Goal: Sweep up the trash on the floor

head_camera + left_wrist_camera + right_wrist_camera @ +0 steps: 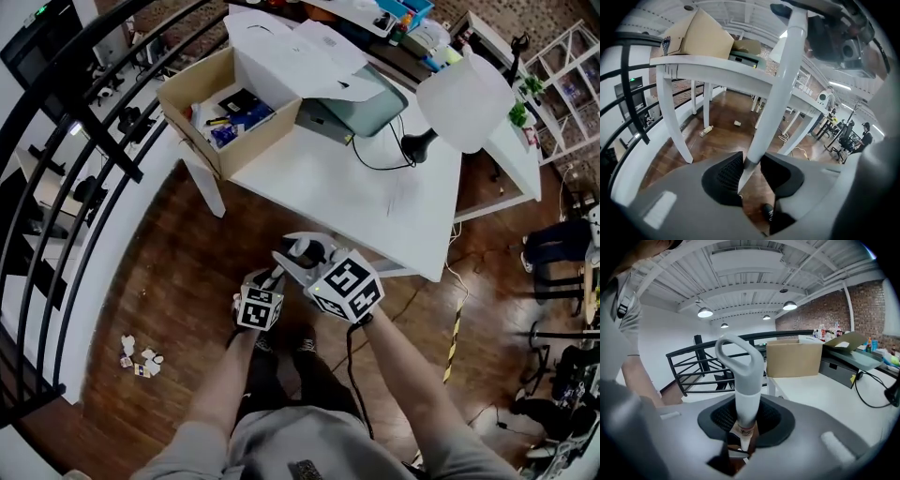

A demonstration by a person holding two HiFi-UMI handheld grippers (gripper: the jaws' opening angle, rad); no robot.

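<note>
Right gripper view — handle label (743, 429) unreadable

left gripper (749, 174): jaws clamped on white pole (774, 105) | right gripper (745, 422): jaws clamped on loop-topped handle (740, 373) | both side by side, angled downward

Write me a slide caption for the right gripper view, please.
Right claw gripping a white loop-topped handle, with a cardboard box on the white table behind.
</note>
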